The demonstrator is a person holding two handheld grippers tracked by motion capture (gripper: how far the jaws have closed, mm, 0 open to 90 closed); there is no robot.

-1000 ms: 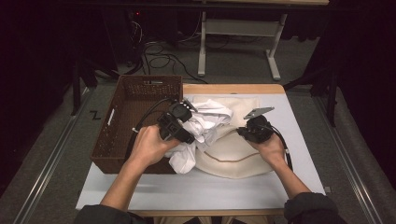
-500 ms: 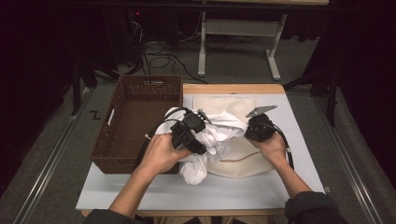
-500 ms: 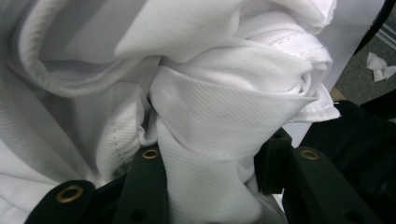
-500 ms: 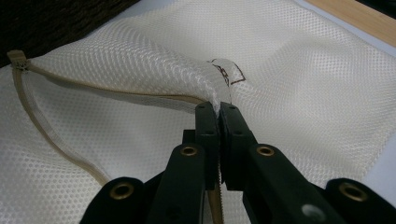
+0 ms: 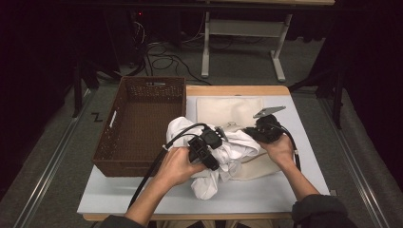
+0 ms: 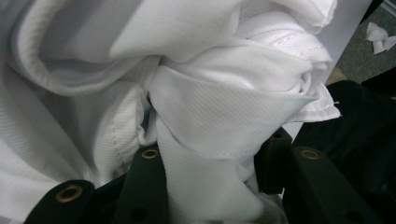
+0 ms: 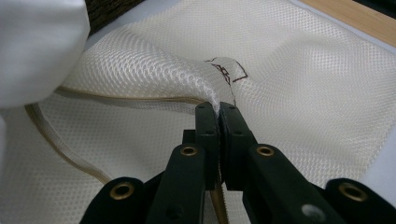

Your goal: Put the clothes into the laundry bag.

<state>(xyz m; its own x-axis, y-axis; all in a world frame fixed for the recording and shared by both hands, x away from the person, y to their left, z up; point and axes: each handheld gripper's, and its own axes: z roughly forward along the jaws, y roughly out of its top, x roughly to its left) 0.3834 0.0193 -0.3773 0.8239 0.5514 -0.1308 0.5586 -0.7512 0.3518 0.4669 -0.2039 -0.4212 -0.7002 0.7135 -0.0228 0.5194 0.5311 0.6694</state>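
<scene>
Left gripper [image 6: 210,186] clamping bunched white garment [image 6: 210,107], right gripper [image 7: 218,116] pinched on cream mesh bag [image 7: 303,93], maroon stitched mark [image 7: 226,70] unreadable

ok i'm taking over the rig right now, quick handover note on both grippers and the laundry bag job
Left hand-held gripper: shut on a bunched fold of the white garment, which is piled at the mouth of the mesh laundry bag.
Right hand-held gripper: shut on the bag's upper edge by the zip, lifting it so the mouth gapes.
The bag lies flat on the table; the brown basket stands to its left.
Done: garment out of the basket and brought to the bag's mouth.
Left: push the garment fully inside, release, close the zip. How much is already inside cannot be told.
</scene>
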